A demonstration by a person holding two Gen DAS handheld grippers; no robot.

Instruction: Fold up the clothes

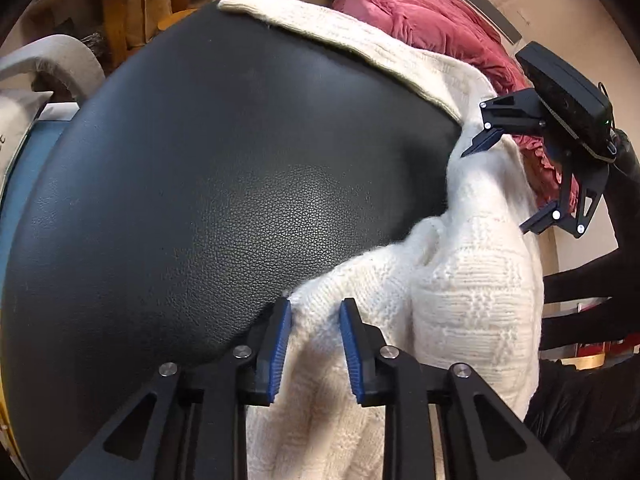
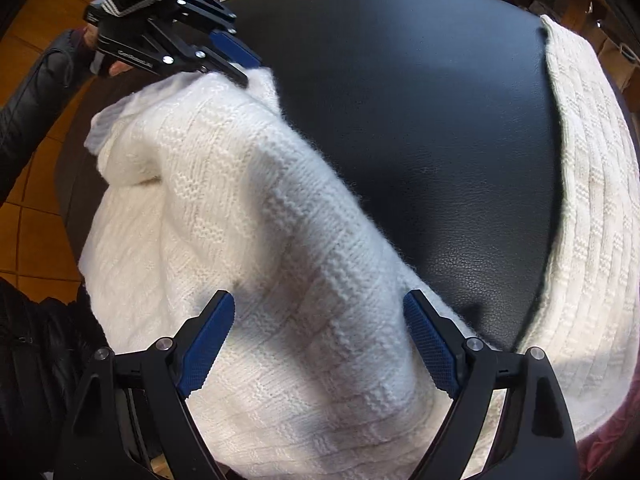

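The white sweater [image 1: 472, 280] lies bunched along the edge of a black seat [image 1: 224, 184], one strip draped over the far rim. In the left wrist view the left gripper [image 1: 315, 350] points down, its jaws part spread with knit between them, pads not pressing (loose, I judge). The right gripper [image 2: 318, 340] is spread wide over the folded bulk, whose long axis runs toward 10 o'clock; both are equally near

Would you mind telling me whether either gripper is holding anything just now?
Nothing is held: both the left gripper and right gripper stand open over the white knitted sweater.
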